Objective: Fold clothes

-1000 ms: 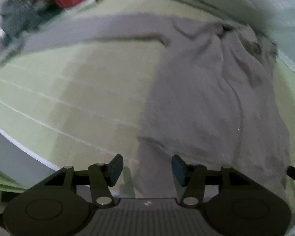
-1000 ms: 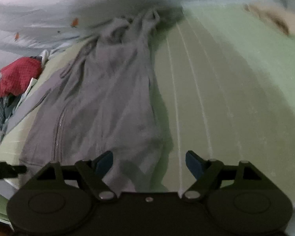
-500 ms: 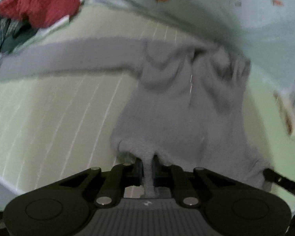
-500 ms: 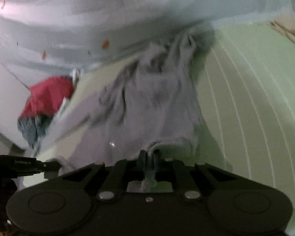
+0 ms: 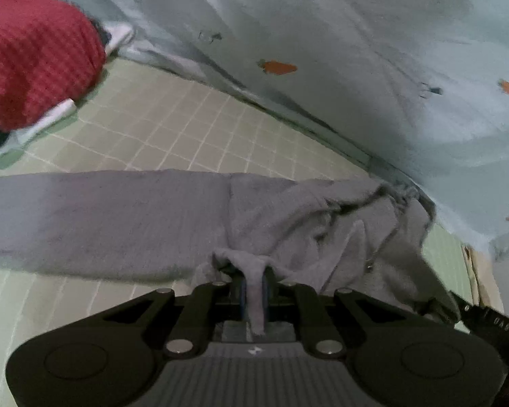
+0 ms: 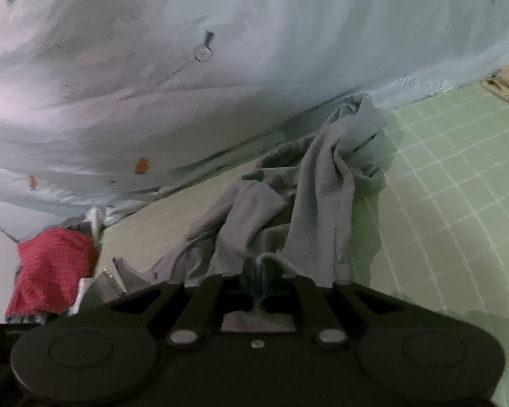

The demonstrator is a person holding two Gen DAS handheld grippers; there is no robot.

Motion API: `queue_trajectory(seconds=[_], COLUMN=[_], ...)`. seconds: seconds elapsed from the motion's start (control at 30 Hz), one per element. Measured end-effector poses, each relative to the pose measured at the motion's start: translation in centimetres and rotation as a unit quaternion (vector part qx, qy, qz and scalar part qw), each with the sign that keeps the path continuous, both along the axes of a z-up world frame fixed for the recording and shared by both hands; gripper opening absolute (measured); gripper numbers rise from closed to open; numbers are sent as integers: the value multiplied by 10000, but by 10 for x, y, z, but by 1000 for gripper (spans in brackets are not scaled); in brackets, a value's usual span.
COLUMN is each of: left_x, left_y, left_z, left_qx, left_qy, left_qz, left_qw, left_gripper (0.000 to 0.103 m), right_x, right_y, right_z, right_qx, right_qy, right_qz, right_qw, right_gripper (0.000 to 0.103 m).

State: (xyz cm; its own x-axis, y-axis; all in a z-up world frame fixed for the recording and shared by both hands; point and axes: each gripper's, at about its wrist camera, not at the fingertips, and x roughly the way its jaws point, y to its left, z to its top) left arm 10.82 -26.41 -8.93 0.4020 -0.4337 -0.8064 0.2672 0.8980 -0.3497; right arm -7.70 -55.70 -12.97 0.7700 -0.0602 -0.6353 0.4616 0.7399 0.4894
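A grey hoodie [image 5: 288, 224] lies bunched on a green checked sheet [image 5: 173, 129]; one sleeve [image 5: 95, 217] stretches flat to the left. My left gripper [image 5: 253, 291] is shut on a fold of the hoodie's hem, which hangs between its blue pads. In the right wrist view the same grey hoodie [image 6: 308, 190] is gathered into a heap toward the far blanket. My right gripper [image 6: 258, 276] is shut on another part of its hem, the cloth pinched thin between the pads. The right gripper's black edge [image 5: 485, 315] shows at the lower right of the left wrist view.
A pale blue blanket [image 5: 373, 51] with small orange carrots is piled along the far side [image 6: 186, 68]. A red knit garment [image 5: 34, 54] sits on other clothes at the left [image 6: 51, 268]. The green sheet [image 6: 458, 186] spreads to the right.
Both grippers went from open over the flat hoodie to shut on its hem. They then carried the hem forward toward the collar, so the body now lies bunched near the blanket.
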Motion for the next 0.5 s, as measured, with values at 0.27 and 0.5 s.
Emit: queue_trajectory(seconds=[0.27, 0.5], left_x=[51, 45], left_y=[5, 24], left_z=[-23, -41], left_qx=[236, 361], left_qy=[-31, 275], left_qz=[342, 435], left_qw=[9991, 9980], left_gripper=[25, 26], right_x=[26, 20], right_y=[-23, -9], right_z=[-22, -23], right_qx=[-131, -476], right_qy=[367, 586], right_qz=[-708, -452], right_qw=[9967, 9961], right_gripper=[42, 42])
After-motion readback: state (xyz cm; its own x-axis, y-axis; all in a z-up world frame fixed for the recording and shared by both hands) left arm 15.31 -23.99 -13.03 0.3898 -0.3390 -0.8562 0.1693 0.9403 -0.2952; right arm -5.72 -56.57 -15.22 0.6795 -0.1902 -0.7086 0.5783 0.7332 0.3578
